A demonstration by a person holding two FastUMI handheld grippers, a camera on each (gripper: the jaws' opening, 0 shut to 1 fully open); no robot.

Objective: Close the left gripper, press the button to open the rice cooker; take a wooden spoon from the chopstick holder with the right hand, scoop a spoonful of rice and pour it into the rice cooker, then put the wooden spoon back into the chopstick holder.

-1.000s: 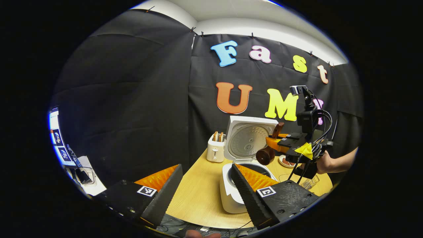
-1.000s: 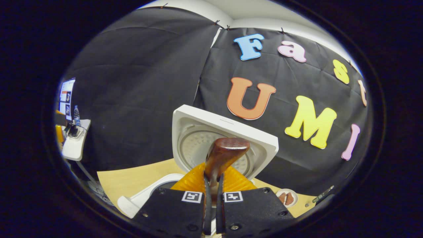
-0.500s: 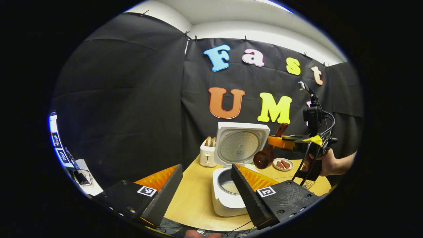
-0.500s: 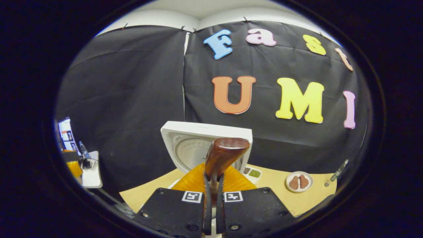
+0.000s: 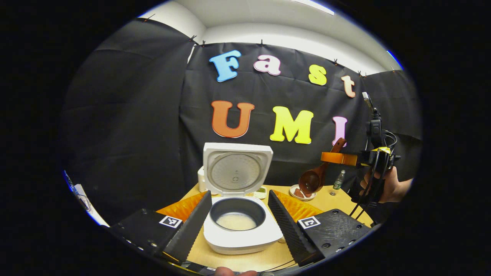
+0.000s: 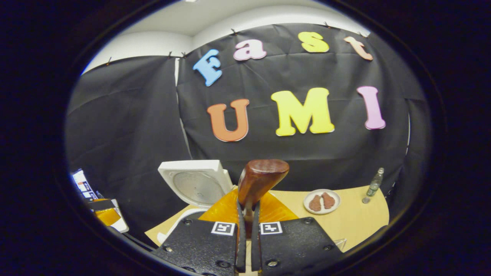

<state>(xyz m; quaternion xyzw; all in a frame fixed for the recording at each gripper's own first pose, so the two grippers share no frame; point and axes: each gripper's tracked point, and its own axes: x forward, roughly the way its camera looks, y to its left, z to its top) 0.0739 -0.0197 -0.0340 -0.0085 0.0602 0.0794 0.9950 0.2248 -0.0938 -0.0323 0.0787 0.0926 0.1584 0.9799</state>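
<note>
Left gripper view, left to right: the left gripper (image 5: 239, 226) is held wide, gripping nothing, its fingers (image 5: 191, 226) either side of the cooker (image 5: 242, 235). The cooker stands near the table's (image 5: 337, 201) front edge, lid (image 5: 236, 168) up, rice (image 5: 236, 221) in the pot. Further right, a plate (image 5: 297, 193) sits toward the back edge, a bottle (image 5: 337, 179) beside it. Above the plate hangs the spoon (image 5: 312, 180) — bowl down, handle up — clamped in the right gripper (image 5: 339, 158), held by a hand (image 5: 389, 186).

Right gripper view: lid (image 6: 193, 184) at left, then the right gripper (image 6: 246, 237) narrow, both fingers pressed on the spoon handle (image 6: 259, 180). Plate (image 6: 322, 201) and bottle (image 6: 374, 184) sit near the table's (image 6: 360, 222) back right corner. Chopstick holder — cannot tell where.
</note>
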